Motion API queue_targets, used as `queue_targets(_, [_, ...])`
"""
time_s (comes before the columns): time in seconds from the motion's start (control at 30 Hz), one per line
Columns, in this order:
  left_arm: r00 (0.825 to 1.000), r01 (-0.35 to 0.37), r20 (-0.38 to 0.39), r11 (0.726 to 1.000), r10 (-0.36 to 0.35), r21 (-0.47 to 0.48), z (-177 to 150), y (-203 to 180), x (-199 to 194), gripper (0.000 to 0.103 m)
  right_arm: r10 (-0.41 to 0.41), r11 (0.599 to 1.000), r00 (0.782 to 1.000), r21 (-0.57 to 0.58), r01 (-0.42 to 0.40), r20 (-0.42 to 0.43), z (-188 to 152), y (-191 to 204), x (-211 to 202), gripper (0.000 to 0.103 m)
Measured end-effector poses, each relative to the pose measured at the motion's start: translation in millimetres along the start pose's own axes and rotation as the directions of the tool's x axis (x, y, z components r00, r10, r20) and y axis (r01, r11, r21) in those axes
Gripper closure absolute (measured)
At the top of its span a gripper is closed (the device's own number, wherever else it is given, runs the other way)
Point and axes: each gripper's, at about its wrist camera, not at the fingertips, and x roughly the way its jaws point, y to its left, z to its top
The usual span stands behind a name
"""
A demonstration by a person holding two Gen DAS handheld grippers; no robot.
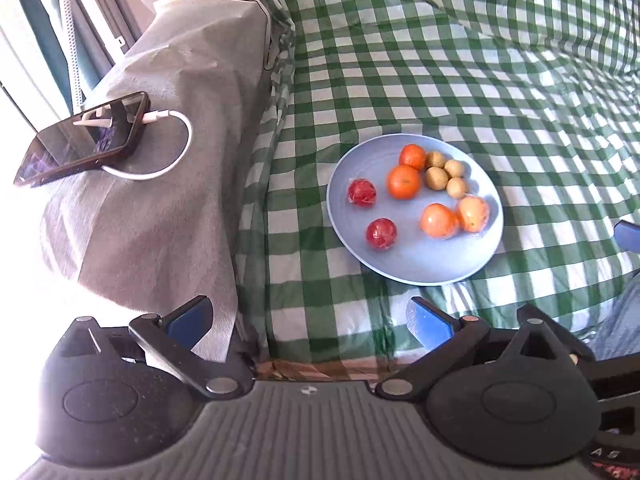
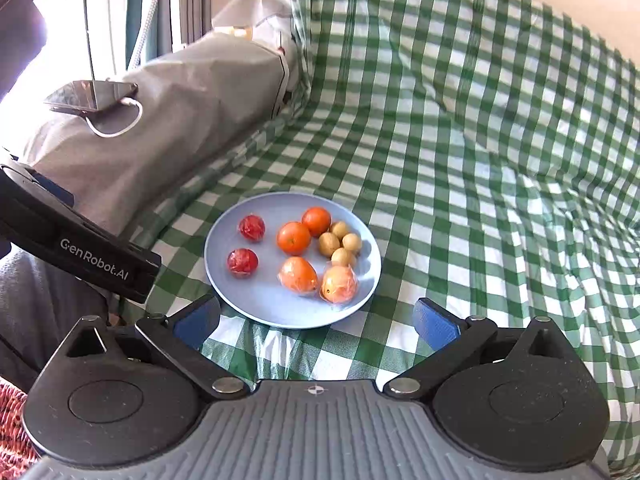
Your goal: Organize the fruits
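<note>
A pale blue plate (image 1: 420, 264) (image 2: 256, 308) lies on a green checked cloth. On it sit two red wrapped fruits (image 1: 361, 192) (image 2: 252, 227), two oranges (image 1: 404, 181) (image 2: 294, 238), two wrapped orange fruits (image 1: 439, 221) (image 2: 299, 275) and several small tan fruits (image 1: 436, 178) (image 2: 329, 244). My left gripper (image 1: 310, 320) is open and empty, held back from the plate's near left. My right gripper (image 2: 318, 320) is open and empty too, just short of the plate's near rim. The left gripper's black body (image 2: 80, 252) shows at the left of the right wrist view.
A grey covered block (image 1: 160, 208) (image 2: 168, 120) stands left of the plate, bearing a dark phone (image 1: 84, 140) (image 2: 90, 96) with a white cable (image 1: 176, 148). The checked cloth (image 1: 480, 60) (image 2: 500, 160) stretches far to the right and back. A window and curtains lie beyond the block.
</note>
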Motion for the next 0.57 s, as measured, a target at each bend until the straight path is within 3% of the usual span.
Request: queue_targets(0.57, [1.000,-0.018,0.025,1.000,0.017,0.016,-12,-9,-21,0.000,-0.019,1.000,0.998,0.002,0.019,0.065,-4,5,-28,0.001])
